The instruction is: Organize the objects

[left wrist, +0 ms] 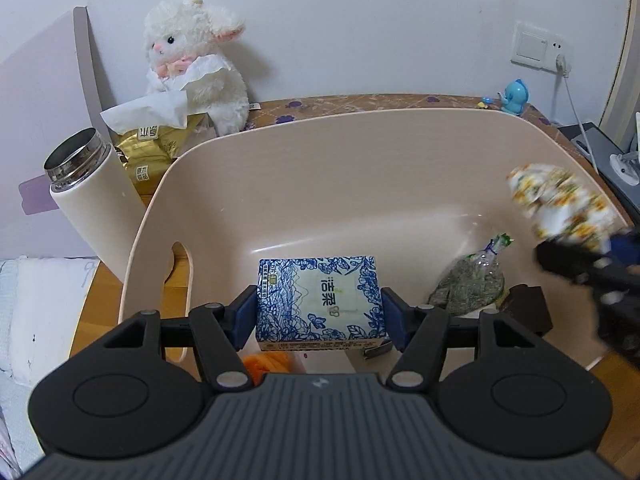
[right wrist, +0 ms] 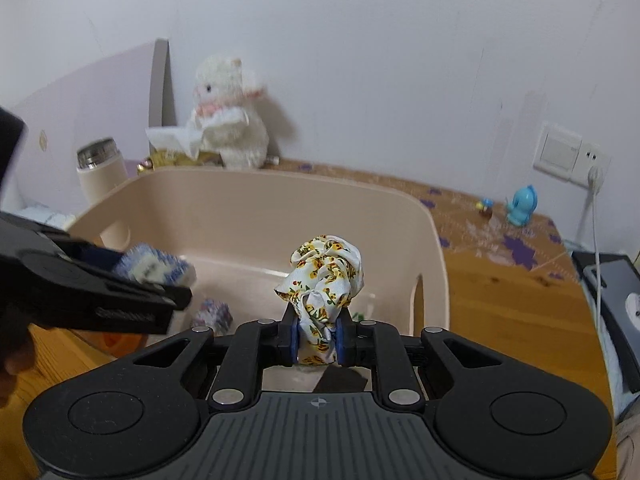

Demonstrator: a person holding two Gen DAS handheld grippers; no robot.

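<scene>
My left gripper is shut on a blue-and-white tissue pack and holds it over the beige plastic bin. My right gripper is shut on a yellow floral cloth above the bin's near edge. The floral cloth and the right gripper show blurred at the right of the left wrist view. The left gripper with the tissue pack shows at the left of the right wrist view. In the bin lie a clear bag of dried herbs, an orange thing and a dark brown object.
A white thermos stands left of the bin. A white plush lamb and a gold tissue pack sit behind it. A small blue toy stands at the far right. A wall socket with a cable is at the right.
</scene>
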